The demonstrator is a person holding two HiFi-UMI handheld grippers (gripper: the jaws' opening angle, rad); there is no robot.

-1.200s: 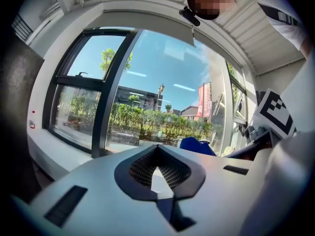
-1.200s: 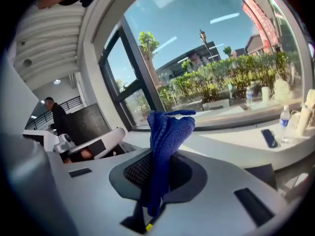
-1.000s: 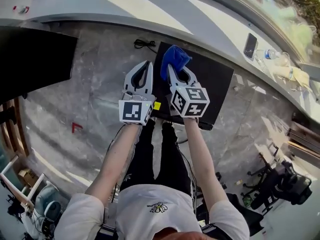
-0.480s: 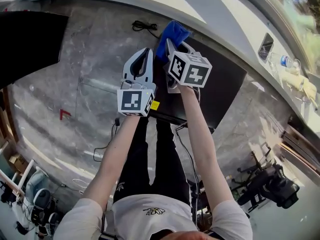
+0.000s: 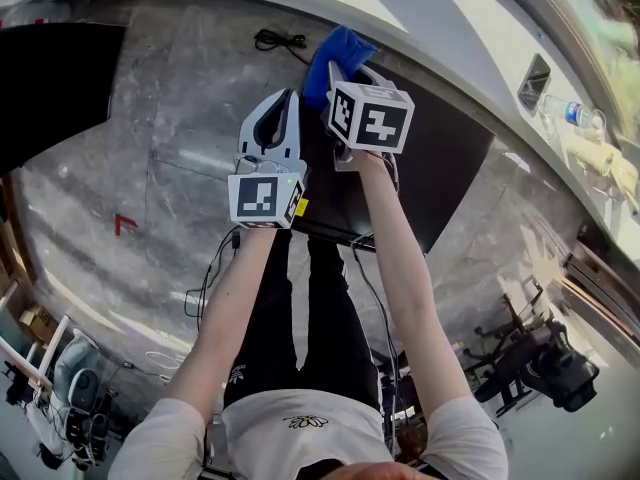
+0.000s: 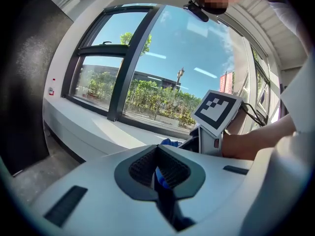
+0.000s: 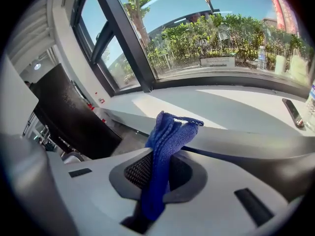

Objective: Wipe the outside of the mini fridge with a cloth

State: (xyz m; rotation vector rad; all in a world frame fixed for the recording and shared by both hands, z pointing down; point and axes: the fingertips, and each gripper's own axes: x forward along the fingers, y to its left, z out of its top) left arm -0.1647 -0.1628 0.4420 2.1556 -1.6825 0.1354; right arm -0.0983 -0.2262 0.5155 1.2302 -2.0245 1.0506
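1. one blue cloth stands bunched between the jaws of my right gripper, which are clamped on it. only the right gripper view shows that pinch.
2. the head view alone shows the mini fridge. the cloth is over the far left corner of its black top.
3. my left gripper has its jaws together on nothing. it sits just beside the right one, at the fridge's left edge.
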